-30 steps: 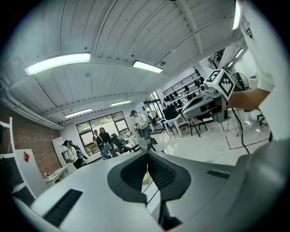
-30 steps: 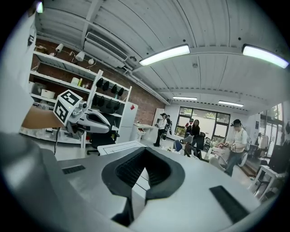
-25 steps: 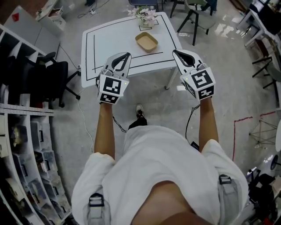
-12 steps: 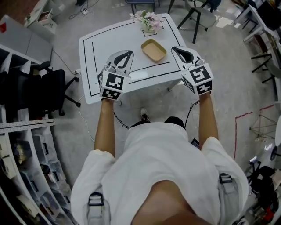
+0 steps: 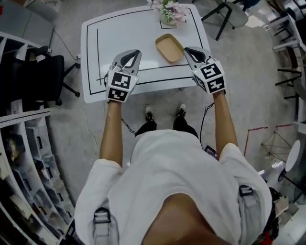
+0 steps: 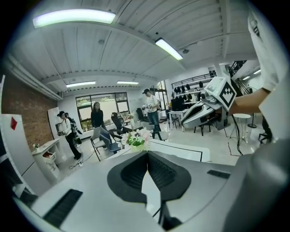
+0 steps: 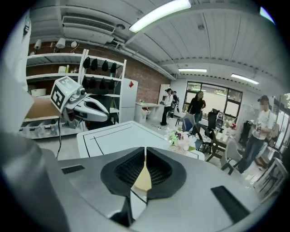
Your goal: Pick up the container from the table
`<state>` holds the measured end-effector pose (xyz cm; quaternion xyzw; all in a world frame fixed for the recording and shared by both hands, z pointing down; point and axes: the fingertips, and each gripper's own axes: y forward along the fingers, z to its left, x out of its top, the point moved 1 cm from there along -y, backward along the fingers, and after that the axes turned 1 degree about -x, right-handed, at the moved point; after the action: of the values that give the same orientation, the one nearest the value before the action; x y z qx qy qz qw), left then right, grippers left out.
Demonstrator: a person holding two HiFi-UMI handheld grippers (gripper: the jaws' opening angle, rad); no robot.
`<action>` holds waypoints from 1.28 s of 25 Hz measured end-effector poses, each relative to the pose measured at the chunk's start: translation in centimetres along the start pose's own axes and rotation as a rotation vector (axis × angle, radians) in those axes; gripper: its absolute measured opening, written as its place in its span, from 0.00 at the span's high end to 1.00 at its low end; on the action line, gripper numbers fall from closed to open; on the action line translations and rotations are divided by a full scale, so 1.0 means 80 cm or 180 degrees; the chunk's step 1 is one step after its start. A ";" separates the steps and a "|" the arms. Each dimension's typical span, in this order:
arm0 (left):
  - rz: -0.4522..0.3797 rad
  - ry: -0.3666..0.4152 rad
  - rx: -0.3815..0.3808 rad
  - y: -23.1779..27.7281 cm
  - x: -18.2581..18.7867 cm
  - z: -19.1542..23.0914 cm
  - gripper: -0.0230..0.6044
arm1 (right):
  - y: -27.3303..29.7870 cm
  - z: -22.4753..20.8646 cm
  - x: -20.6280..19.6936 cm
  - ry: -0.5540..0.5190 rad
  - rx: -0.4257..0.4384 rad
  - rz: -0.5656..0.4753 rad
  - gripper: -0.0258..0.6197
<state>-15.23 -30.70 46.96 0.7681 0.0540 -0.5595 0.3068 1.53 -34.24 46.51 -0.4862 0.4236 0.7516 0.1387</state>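
Observation:
A shallow tan container lies on the white table with black border lines, right of the middle. My right gripper hovers just right of it, close to its near corner. Its jaws are opening with only a thin slit between the tips. Nothing is between them, and the container shows tan behind the gap. My left gripper hangs over the table's near left part, well left of the container. Its jaws are shut and empty.
A pot of pink flowers stands at the table's far edge behind the container. A black office chair and shelves are at the left, another chair at the far right. Several people stand far behind the table.
The person has stepped up to the table. Both grippers have moved forward and down, from short of the near edge to over the tabletop, the right one arriving beside the container.

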 end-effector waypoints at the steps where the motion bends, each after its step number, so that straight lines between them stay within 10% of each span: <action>1: 0.0048 -0.0046 0.0025 0.007 -0.006 0.000 0.93 | 0.013 -0.002 -0.010 -0.0037 0.0097 0.0064 0.90; 10: 0.0433 -0.0422 0.0285 0.034 -0.060 -0.025 0.93 | 0.104 0.017 -0.116 -0.0107 0.1032 0.0742 0.80; 32: 0.0615 -0.0711 0.0373 0.027 -0.131 -0.050 0.93 | 0.185 0.058 -0.212 -0.1606 0.1222 0.1566 0.90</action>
<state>-14.86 -27.54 57.97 0.7193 -0.0872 -0.6115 0.3180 -2.25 -36.14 69.12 -0.1357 0.6126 0.7655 0.1427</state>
